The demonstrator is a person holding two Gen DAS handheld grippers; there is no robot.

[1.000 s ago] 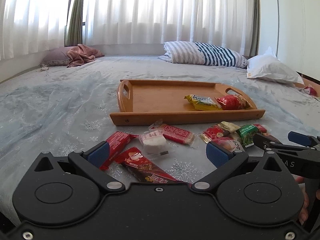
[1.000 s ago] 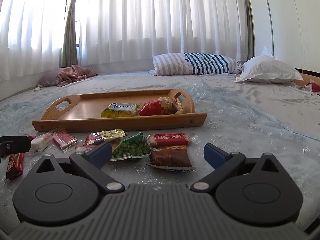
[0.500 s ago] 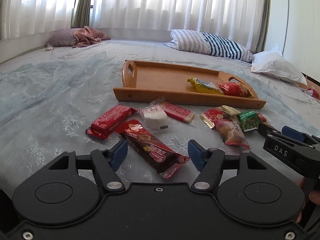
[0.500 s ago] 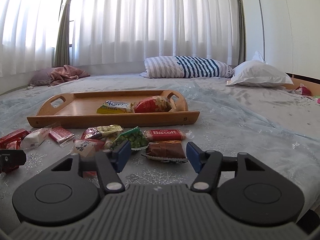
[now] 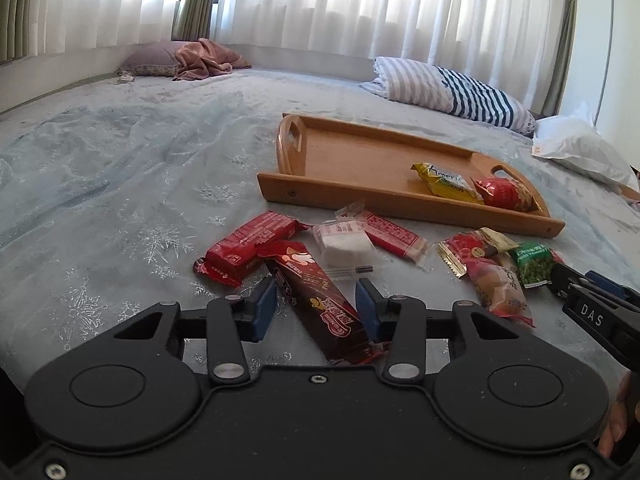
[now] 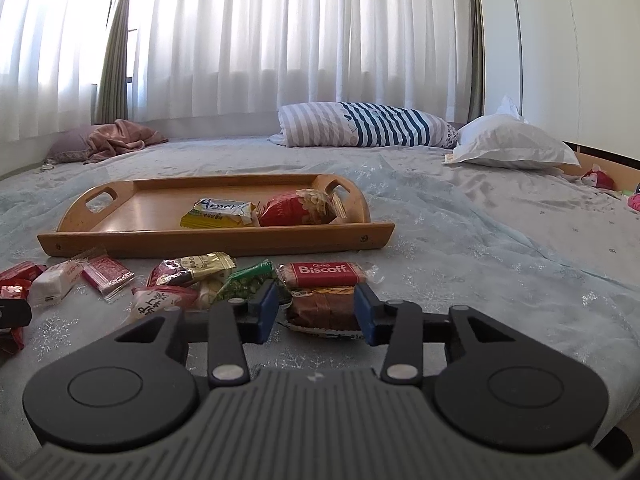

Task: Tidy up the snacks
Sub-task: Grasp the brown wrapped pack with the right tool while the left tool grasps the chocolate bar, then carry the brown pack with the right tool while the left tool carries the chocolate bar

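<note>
Left tongs [image 5: 316, 306] straddle dark-red wafer bar [image 5: 320, 300]; right tongs [image 6: 316, 310] straddle brown snack [image 6: 320, 310], pads narrowed.

Daylight is glowing through sheer white pleated curtains [image 6: 300, 40] spanning the far wall; a pale blue snowflake-patterned bedspread [image 5: 120, 184] is covering the wide bed; a navy-and-white striped pillow [image 6: 360, 124], a white pillow [image 6: 512, 144] and a crumpled pink blanket [image 5: 208, 58] are lying along its far edge.

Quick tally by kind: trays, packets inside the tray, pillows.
Tray: 1
Packets in it: 2 (yellow packet, red packet)
Pillows: 3 (striped pillow, white pillow, purple pillow)
Total: 6
</note>
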